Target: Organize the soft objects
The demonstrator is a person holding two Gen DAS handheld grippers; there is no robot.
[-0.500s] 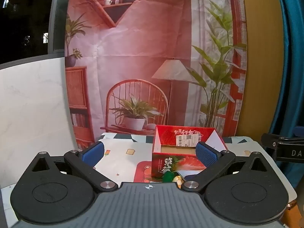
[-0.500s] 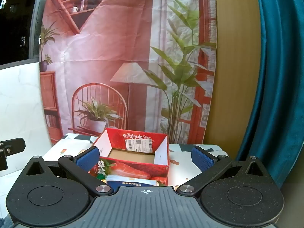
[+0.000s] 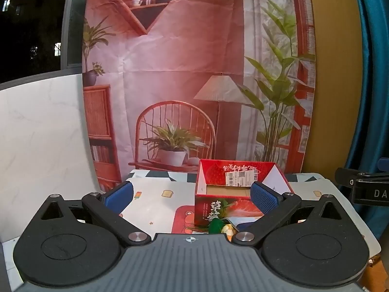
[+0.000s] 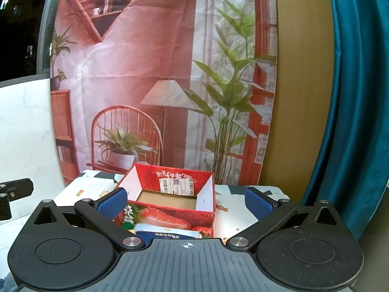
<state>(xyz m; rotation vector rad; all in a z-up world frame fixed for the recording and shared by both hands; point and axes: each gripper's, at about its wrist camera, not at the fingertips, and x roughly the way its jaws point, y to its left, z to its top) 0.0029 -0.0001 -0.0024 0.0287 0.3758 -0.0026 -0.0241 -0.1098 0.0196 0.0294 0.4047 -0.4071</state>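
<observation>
An open red strawberry-print box (image 3: pixel 233 189) (image 4: pixel 170 202) stands on the small table, its cardboard floor bare. Just in front of it lie a green soft item (image 3: pixel 216 226) and a blue-and-white packet (image 4: pixel 167 234), both half hidden behind the gripper bodies. My left gripper (image 3: pixel 192 193) hovers above the table's near side, open wide, its right pad overlapping the box's right corner in the picture. My right gripper (image 4: pixel 186 202) is also open wide, with the box seen between its blue pads from a distance. Neither holds anything.
The table wears a white cartoon-print cloth (image 3: pixel 155 202) with a red mat (image 3: pixel 182 221) under the box. A printed room backdrop (image 3: pixel 182 73) hangs behind, a white marble board (image 3: pixel 39 146) stands left, and a teal curtain (image 4: pixel 359 121) falls at the right.
</observation>
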